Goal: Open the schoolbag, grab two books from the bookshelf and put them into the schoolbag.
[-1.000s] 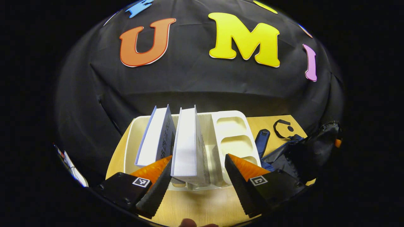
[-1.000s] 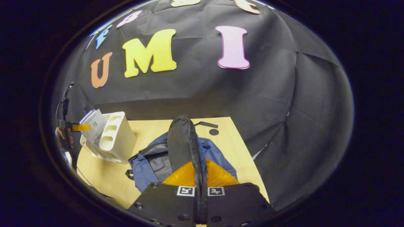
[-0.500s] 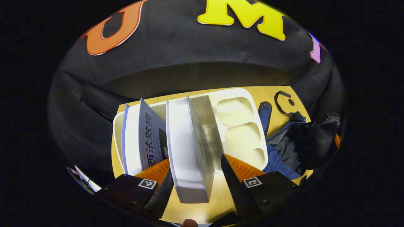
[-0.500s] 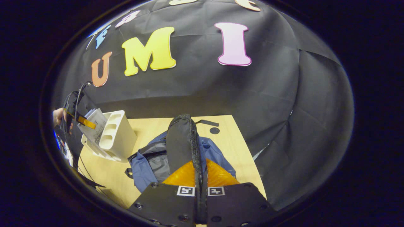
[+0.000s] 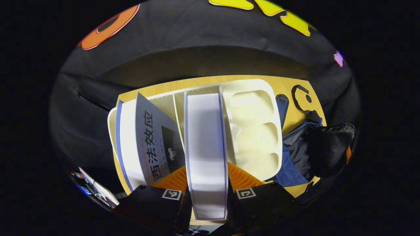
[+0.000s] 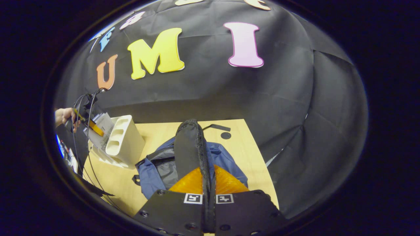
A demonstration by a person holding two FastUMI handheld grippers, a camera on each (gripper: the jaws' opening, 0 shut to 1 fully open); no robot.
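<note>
Book pinched at the bookshelf, bag flap held up

Bookshelf [image 5: 252, 98] taken as landmark: a cream plastic rack standing on the desk [image 5: 295, 83], with upright slots on one side and three moulded cups on the other.

Left gripper [image 5: 207, 193]: its fingers are closed against both covers of a thick white-edged book [image 5: 206, 144], which stands upright in the slot next to the cups. The pinch is made at the near end of the book, across its thickness. A second book [image 5: 154, 144], with a grey cover, is seen leaning in the next slot, further from the cups.

Right gripper [image 6: 208, 186]: its fingers are pressed together on the black zippered flap [image 6: 188, 147] of the schoolbag [image 6: 223, 157], and the flap is held upright. The bag lies on the desk just beside the bookshelf, on its cup side, with the mouth gaping.

Handling, as judged:
- The book appears thick and stiff-blocked, so moderate weight is expected; a grip at one end alone may let it swing or slide if the covers are smooth.
- A hold nearer the middle of the covers would be steadier, though the slot walls limit reach.
- The bag fabric is soft and limp; the opening is expected to collapse if the flap is released.
- The bookshelf looks light and could be dragged along as the book is drawn out.
</note>
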